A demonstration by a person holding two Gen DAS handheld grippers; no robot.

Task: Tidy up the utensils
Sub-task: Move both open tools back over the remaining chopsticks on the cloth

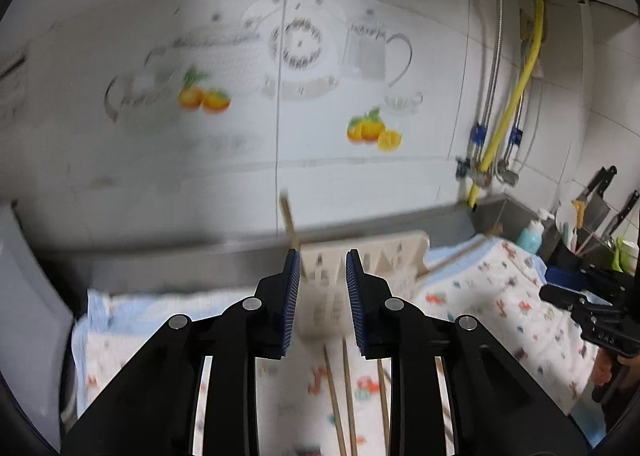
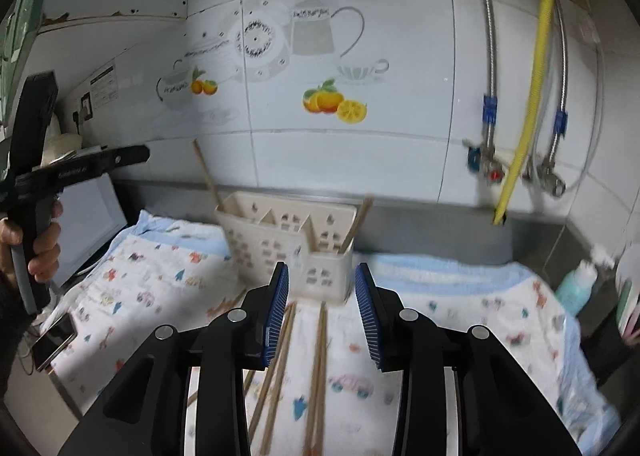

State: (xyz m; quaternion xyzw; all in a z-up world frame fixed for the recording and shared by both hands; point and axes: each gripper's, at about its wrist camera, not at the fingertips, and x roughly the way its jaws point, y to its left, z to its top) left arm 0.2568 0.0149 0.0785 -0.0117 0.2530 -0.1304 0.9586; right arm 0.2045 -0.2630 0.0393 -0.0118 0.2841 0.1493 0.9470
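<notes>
Wooden chopsticks (image 2: pixel 320 368) lie loose on the cloth (image 2: pixel 460 316) just short of the holder (image 2: pixel 280 240), and with both the left gripper (image 1: pixel 322 296) and right gripper (image 2: pixel 322 312) spread and empty, you'd want to dip low, pinch one stick mid-length, then tip it upright into a slot.

A steel counter (image 2: pixel 440 223) against the tiled wall carries a patterned cloth (image 2: pixel 460 296). On it, far centre, stands a cream utensil holder (image 2: pixel 280 240); loose chopsticks (image 2: pixel 316 368) lie nearer.
</notes>
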